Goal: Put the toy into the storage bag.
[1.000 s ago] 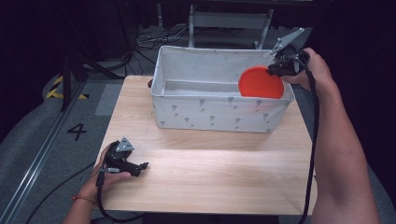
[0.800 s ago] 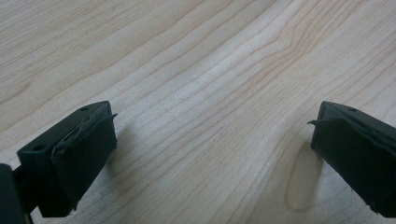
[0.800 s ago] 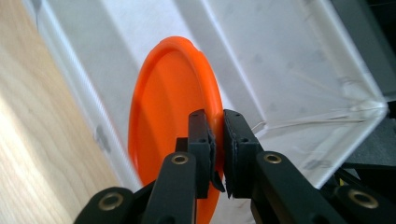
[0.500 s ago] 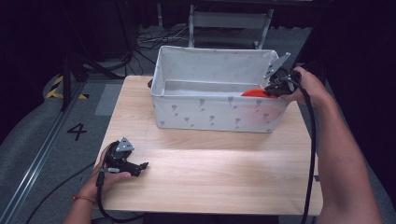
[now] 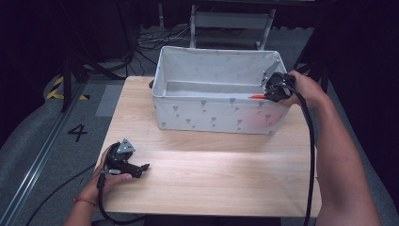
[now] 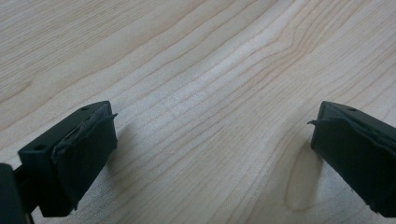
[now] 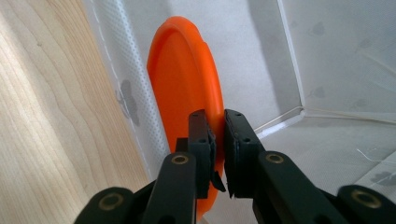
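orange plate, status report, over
Right gripper shut on orange plate, edge-on inside white fabric bin. Left gripper open, resting on table. Nothing in the way.

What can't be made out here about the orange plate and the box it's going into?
- Round orange plastic plate: in the high view the white fabric box's front wall hides all but a sliver.
- Plate's lower rim: in the right gripper view, hidden behind the right gripper; contact with the box floor unclear.

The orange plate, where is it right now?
The orange plate stands on edge inside the white fabric bin, against its near wall at the right end. The right gripper is shut on its rim.
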